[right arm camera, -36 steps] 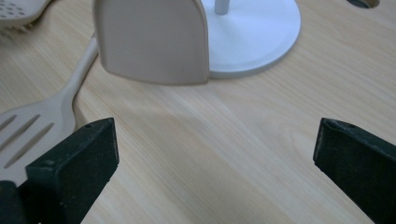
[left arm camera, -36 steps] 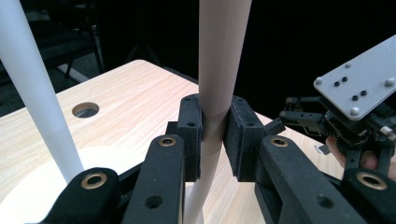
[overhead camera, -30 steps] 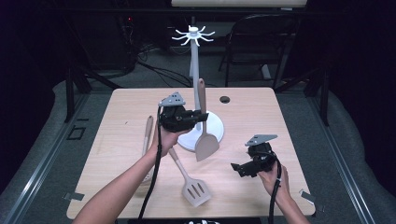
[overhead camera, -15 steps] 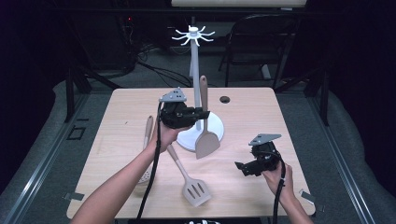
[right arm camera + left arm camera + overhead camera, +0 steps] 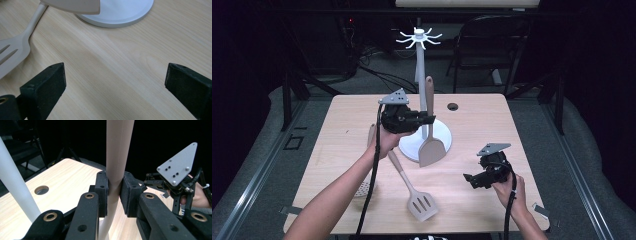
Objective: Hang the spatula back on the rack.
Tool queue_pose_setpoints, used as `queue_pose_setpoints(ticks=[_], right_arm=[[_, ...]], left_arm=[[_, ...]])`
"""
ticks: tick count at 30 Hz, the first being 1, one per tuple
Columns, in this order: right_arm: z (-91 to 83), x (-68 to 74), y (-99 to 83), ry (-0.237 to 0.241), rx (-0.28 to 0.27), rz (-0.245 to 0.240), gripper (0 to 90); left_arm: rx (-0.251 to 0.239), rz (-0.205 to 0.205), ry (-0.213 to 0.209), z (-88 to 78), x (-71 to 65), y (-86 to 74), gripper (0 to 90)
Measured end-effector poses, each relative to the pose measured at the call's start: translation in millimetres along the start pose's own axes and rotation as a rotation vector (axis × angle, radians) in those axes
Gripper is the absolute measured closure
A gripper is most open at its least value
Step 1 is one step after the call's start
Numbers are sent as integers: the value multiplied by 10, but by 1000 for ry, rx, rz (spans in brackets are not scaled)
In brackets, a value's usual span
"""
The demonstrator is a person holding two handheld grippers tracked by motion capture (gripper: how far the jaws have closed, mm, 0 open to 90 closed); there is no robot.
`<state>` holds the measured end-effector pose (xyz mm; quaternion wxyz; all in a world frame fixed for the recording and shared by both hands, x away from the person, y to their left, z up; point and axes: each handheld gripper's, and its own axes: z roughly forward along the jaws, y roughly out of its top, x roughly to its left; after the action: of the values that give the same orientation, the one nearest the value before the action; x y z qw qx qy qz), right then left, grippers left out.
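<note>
My left gripper (image 5: 429,120) is shut on the handle of a beige solid spatula (image 5: 431,149), which it holds upright with the blade down. The blade hangs just over the round white base (image 5: 443,134) of the utensil stand, right beside the stand's pole (image 5: 419,65). In the left gripper view the pads (image 5: 103,195) press on the spatula handle (image 5: 117,157) from both sides. My right gripper (image 5: 470,180) rests low at the table's front right, open, with bare wood between its jaws (image 5: 115,82).
A beige slotted spatula (image 5: 422,204) lies on the table in front of the stand. Another utensil (image 5: 362,189) lies partly under the left forearm. The stand's hooks (image 5: 418,37) are bare. A cable hole (image 5: 453,106) sits near the far edge.
The left gripper has lifted the spatula very slightly beside the pole. The right gripper has stayed where it was, still open.
</note>
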<state>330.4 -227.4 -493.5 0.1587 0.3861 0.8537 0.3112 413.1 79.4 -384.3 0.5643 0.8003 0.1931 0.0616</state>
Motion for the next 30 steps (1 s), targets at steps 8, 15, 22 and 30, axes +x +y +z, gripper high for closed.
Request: queue_pose_setpoints(ticks=[8, 15, 22, 30], right_arm=[[10, -5, 8, -5, 11, -6, 26], [25, -3, 11, 2, 14, -16, 26], [26, 4, 12, 6, 16, -14, 26], [39, 5, 12, 8, 20, -16, 26]], left_arm=[[-17, 7, -30, -33, 18, 103, 773], [-22, 11, -43, -59, 48, 199, 773], [-23, -16, -51, -64, 138, 275, 773], [-20, -11, -44, -70, 205, 376, 773]])
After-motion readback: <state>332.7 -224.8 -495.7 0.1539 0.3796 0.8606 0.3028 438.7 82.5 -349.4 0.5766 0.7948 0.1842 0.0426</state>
